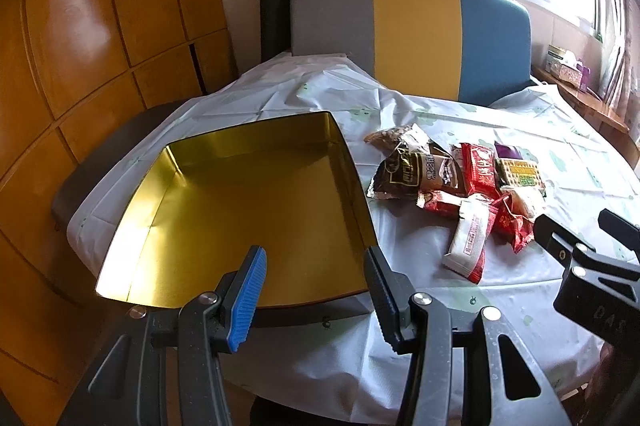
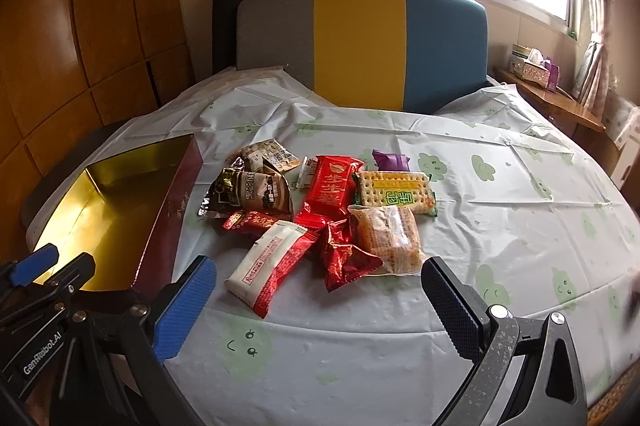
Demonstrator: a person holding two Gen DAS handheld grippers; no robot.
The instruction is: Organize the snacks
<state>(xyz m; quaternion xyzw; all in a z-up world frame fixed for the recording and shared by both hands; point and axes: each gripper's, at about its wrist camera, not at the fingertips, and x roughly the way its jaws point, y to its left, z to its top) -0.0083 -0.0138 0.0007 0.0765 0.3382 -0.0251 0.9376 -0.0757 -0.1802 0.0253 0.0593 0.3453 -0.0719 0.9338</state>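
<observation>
An open tin box with a gold inside (image 1: 240, 218) stands on the table's left; it also shows in the right wrist view (image 2: 108, 209). A pile of snack packets (image 2: 320, 209) lies right of it: a white-and-red packet (image 2: 272, 262), a red packet (image 2: 334, 191), a cracker pack (image 2: 396, 191), a dark foil bag (image 2: 250, 193). The pile shows in the left wrist view (image 1: 460, 193). My left gripper (image 1: 316, 290) is open and empty over the box's near edge. My right gripper (image 2: 320, 306) is open and empty, just short of the pile.
The table wears a white plastic cloth with green prints (image 2: 500, 226). A grey, yellow and blue chair back (image 2: 360, 45) stands behind the table. Wooden cabinets (image 1: 80, 45) line the left. A side shelf with tissue boxes (image 2: 532, 65) stands under the window.
</observation>
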